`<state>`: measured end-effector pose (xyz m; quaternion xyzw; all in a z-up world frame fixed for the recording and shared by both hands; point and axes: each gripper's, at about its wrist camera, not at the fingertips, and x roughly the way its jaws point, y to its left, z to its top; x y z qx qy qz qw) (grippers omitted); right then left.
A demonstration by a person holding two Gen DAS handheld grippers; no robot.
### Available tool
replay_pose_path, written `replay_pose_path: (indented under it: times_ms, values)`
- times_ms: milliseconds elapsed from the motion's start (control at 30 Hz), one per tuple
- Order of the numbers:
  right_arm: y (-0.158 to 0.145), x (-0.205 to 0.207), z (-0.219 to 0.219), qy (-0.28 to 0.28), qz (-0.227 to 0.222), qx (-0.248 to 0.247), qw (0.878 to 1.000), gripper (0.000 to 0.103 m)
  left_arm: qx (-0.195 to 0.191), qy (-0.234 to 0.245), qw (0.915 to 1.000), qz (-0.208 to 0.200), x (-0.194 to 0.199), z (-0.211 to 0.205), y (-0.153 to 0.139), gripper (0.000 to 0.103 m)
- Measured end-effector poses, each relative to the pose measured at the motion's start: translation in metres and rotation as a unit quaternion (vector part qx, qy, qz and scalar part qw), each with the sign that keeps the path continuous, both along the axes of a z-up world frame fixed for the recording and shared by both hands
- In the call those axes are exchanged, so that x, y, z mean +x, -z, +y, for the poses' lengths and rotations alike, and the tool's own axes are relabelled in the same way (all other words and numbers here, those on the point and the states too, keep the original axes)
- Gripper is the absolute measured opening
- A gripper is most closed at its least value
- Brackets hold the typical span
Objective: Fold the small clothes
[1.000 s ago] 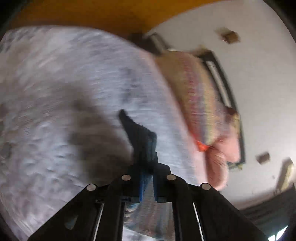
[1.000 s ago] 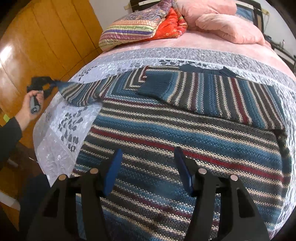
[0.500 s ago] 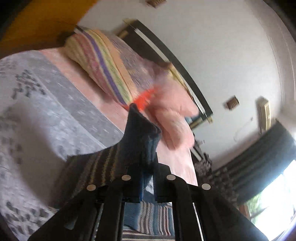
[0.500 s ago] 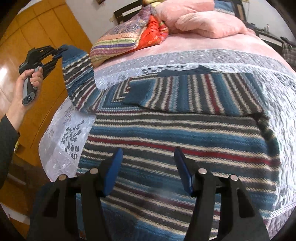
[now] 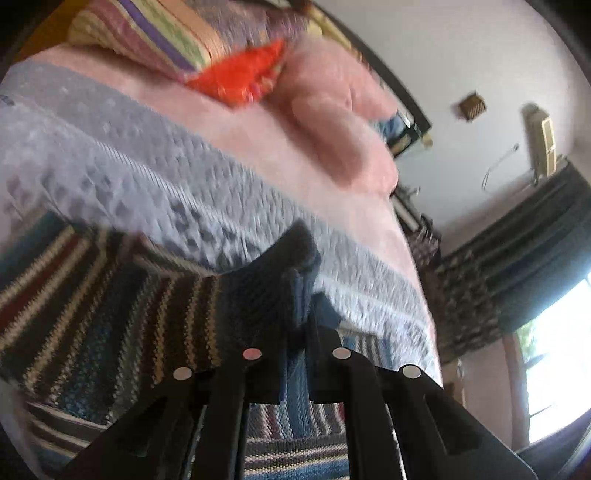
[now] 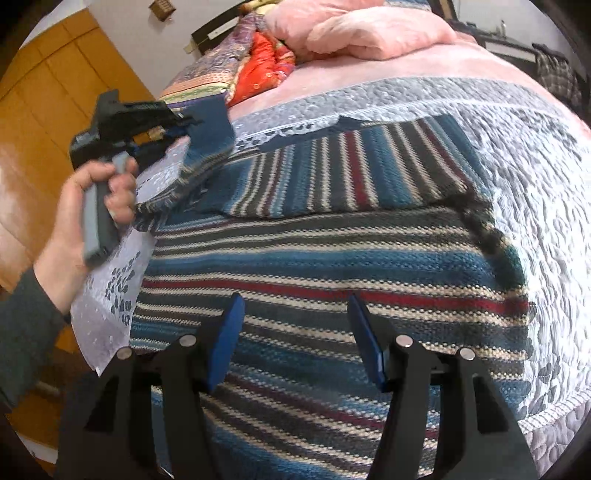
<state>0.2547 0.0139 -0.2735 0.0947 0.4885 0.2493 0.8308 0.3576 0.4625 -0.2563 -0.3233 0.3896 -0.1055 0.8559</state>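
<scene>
Blue pads on my left gripper point(image 5: 301, 317) are pinched tight on the dark blue cuff point(image 5: 295, 266) of a sleeve, w/ the knit bunched up between the fingers. The sleeve point(image 5: 122, 306) trails off to the left of that view, lifted clear of the bed. From the right wrist cam, the same cuff point(image 6: 210, 125) sits in the left gripper point(image 6: 184, 123), gripped by my left hand point(image 6: 92, 206), above the sweater's left shoulder area.

My right gripper point(image 6: 295, 336) has its fingers spread wide, nothing between them, hovering over the lower body of the striped sweater point(image 6: 332, 269). Can't tell if the tips touch the knit.

Sweater lies flat on the grey quilted bedspread point(image 6: 535, 166), stripes of blue, dark grey, cream & red. The other sleeve point(image 6: 354, 170) is folded across the chest. Beyond it: pink blanket point(image 6: 373, 33), red cushion point(image 6: 262, 66), striped pillow point(image 6: 207, 74) near the headboard. Wooden wardrobe point(image 6: 55, 92) at left.
</scene>
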Motion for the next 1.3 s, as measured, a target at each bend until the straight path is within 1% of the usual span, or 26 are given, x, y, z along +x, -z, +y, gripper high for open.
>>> replay_pose_path:
  times_ms: [100,133,167,200,233,267,333,367,400,433,500,567,600,667,700,800,833,900,933,967,1000,1033,1067,1100,1233,1300]
  values:
    - [0.000,0.014,-0.006,0.000,0.017,0.017,1.000,0.059,0.017,0.020,0.9994,0.025,0.005,-0.027,0.026,0.008]
    - [-0.001,0.020,-0.007,-0.002,0.025,0.027,0.999,0.064,0.020,0.028,0.9988,0.035,0.006,-0.033,0.036,0.012]
    - [-0.002,0.028,-0.010,-0.001,0.035,0.042,0.998,0.069,0.018,0.040,0.9977,0.051,0.007,-0.038,0.048,0.023]
    - [-0.003,0.040,-0.012,-0.001,0.052,0.066,0.996,0.071,0.017,0.047,0.9968,0.061,0.007,-0.041,0.056,0.032]
    - [-0.004,0.051,-0.013,0.000,0.064,0.082,0.995,0.071,0.015,0.052,0.9963,0.068,0.004,-0.041,0.063,0.048]
    - [-0.005,0.062,-0.012,-0.001,0.076,0.097,0.992,0.071,0.009,0.051,0.9964,0.068,-0.002,-0.039,0.065,0.060]
    - [-0.002,0.095,-0.009,0.001,0.114,0.146,0.983,0.071,-0.003,0.045,0.9971,0.062,-0.017,-0.030,0.064,0.066]
    - [0.005,0.113,-0.004,-0.001,0.144,0.173,0.974,0.069,-0.013,0.043,0.9974,0.057,-0.028,-0.023,0.063,0.068]
    - [0.011,0.127,0.000,0.002,0.167,0.192,0.967,0.064,-0.018,0.039,0.9976,0.055,-0.038,-0.018,0.061,0.069]
    - [0.019,0.142,0.007,0.005,0.192,0.213,0.958,0.059,-0.023,0.034,0.9978,0.052,-0.048,-0.013,0.059,0.071]
    - [0.038,0.171,0.026,0.001,0.237,0.248,0.939,0.051,-0.033,0.028,0.9980,0.048,-0.075,0.000,0.057,0.073]
    - [0.060,0.193,0.049,0.004,0.271,0.255,0.928,0.050,-0.030,0.019,0.9983,0.047,-0.103,0.011,0.058,0.074]
    - [0.066,0.199,0.055,0.007,0.281,0.250,0.927,0.050,-0.029,0.015,0.9983,0.048,-0.116,0.016,0.058,0.076]
    - [0.079,0.208,0.070,0.017,0.293,0.224,0.930,0.050,-0.038,0.005,0.9979,0.052,-0.140,0.029,0.063,0.077]
    - [0.085,0.212,0.077,0.020,0.300,0.216,0.929,0.050,-0.044,0.000,0.9975,0.055,-0.151,0.035,0.066,0.078]
    - [0.091,0.217,0.088,0.025,0.302,0.218,0.928,0.048,-0.064,-0.016,0.9956,0.066,-0.174,0.051,0.074,0.078]
    - [0.090,0.219,0.090,0.028,0.301,0.218,0.928,0.045,-0.070,-0.023,0.9950,0.068,-0.180,0.056,0.075,0.078]
    - [0.090,0.225,0.094,0.033,0.299,0.210,0.930,0.038,-0.090,-0.043,0.9927,0.068,-0.189,0.071,0.077,0.078]
    - [0.091,0.230,0.095,0.034,0.299,0.203,0.932,0.029,-0.101,-0.053,0.9913,0.066,-0.194,0.079,0.077,0.078]
    - [0.090,0.235,0.096,0.032,0.297,0.196,0.934,0.013,-0.113,-0.066,0.9894,0.064,-0.196,0.089,0.076,0.078]
    - [0.086,0.238,0.098,0.029,0.290,0.184,0.939,0.007,-0.118,-0.076,0.9880,0.063,-0.198,0.096,0.076,0.078]
    - [0.083,0.242,0.098,0.026,0.284,0.176,0.942,0.006,-0.122,-0.084,0.9872,0.061,-0.200,0.103,0.074,0.078]
    - [0.077,0.245,0.099,0.021,0.277,0.168,0.946,0.006,-0.125,-0.090,0.9865,0.057,-0.202,0.111,0.072,0.078]
    - [0.067,0.249,0.102,0.014,0.261,0.156,0.953,0.006,-0.124,-0.094,0.9863,0.054,-0.203,0.117,0.069,0.078]
    - [0.011,0.257,0.089,-0.002,0.197,0.130,0.972,0.006,-0.102,-0.102,0.9889,0.036,-0.193,0.138,0.048,0.078]
    - [-0.014,0.260,0.077,-0.007,0.169,0.117,0.979,0.006,-0.100,-0.103,0.9894,0.020,-0.186,0.151,0.033,0.077]
